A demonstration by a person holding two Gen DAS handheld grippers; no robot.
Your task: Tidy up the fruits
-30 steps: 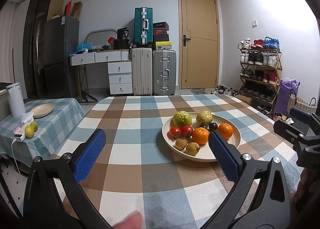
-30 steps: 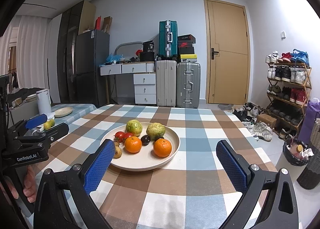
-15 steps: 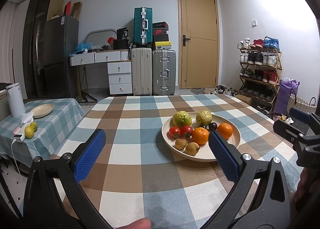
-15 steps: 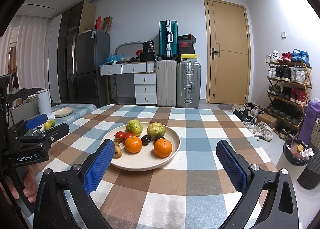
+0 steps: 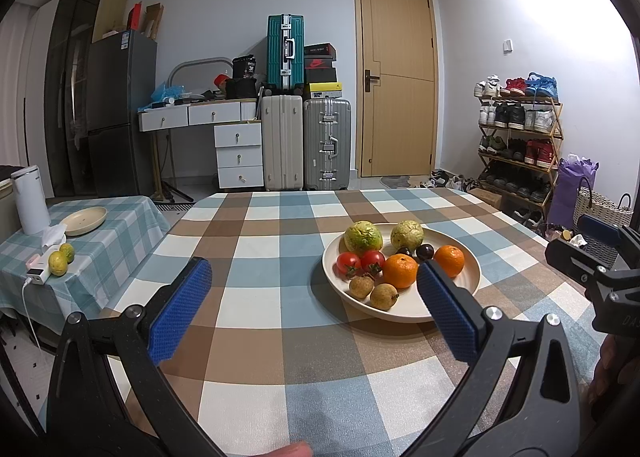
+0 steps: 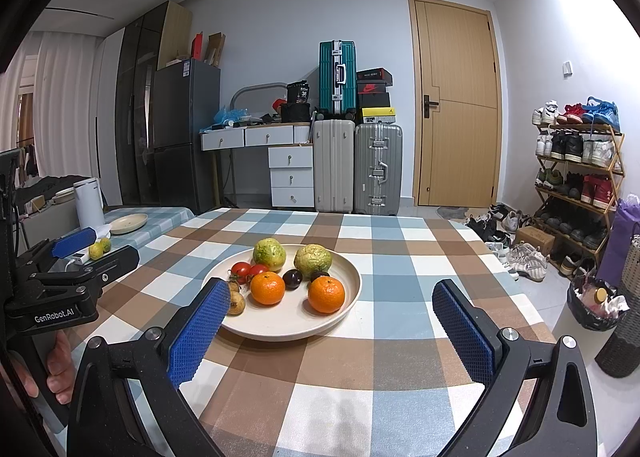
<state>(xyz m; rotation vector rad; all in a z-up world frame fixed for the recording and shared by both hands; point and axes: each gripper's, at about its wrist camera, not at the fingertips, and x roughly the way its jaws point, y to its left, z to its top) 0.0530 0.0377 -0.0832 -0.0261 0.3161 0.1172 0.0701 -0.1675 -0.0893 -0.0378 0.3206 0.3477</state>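
Two grippers, left gripper (image 5: 312,303) and right gripper (image 6: 328,319), hover above the near edge of the checked surface (image 6: 400,257), jaws wide apart and empty. All fruits lie grouped on the plate (image 6: 344,311) near the surface centre: oranges (image 6: 268,288), tomatoes (image 6: 241,270), guavas (image 6: 270,254). This arrangement fits either sorted fruit or fruit awaiting sorting, so no step can be assigned.

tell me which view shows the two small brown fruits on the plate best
The left wrist view: both small brown fruits lie unobstructed at the plate front. In the right wrist view, the right gripper finger partly hides them.
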